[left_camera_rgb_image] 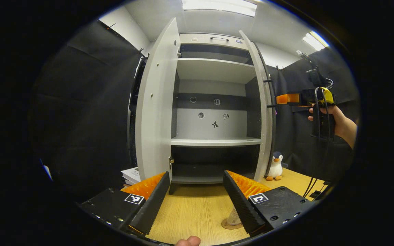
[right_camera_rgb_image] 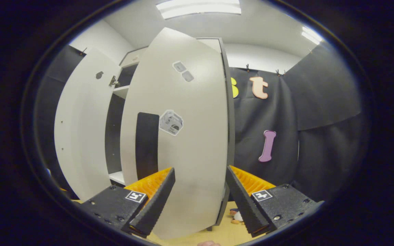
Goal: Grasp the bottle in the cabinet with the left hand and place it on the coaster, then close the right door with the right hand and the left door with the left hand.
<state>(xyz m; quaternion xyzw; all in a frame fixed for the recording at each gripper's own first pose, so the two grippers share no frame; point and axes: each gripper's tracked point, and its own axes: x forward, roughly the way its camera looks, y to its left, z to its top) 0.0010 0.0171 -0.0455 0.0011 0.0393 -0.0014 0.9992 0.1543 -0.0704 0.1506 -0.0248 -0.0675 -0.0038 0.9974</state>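
Down at the bottom of my left gripper view, the clear plastic bottle (left_camera_rgb_image: 234,217) stands on a round tan coaster (left_camera_rgb_image: 230,224) on the pale wooden table (left_camera_rgb_image: 197,212), partly hidden behind my left gripper's (left_camera_rgb_image: 194,200) right-hand finger. That gripper hovers above the table with its jaws spread wide and nothing between them. Beyond it, the tall grey cabinet (left_camera_rgb_image: 214,102) stands with both doors swung out, its shelves bare of bottles; the grey left door (left_camera_rgb_image: 157,102) fans toward me and the grey right door (left_camera_rgb_image: 262,112) shows almost edge-on. Just past that right door, a hand (left_camera_rgb_image: 333,119) holds my other gripper up near the door's outer face. A small black-and-white penguin plush (left_camera_rgb_image: 276,166) sits on the table beside the cabinet's right foot, and a stack of white papers (left_camera_rgb_image: 131,175) lies to the left of the cabinet. In my right gripper view, my right gripper (right_camera_rgb_image: 199,198) is likewise spread open and grips nothing, pointing straight at the outer face of the right door (right_camera_rgb_image: 180,136), which carries a black vertical handle strip (right_camera_rgb_image: 147,140) and a few small stickers (right_camera_rgb_image: 171,122).
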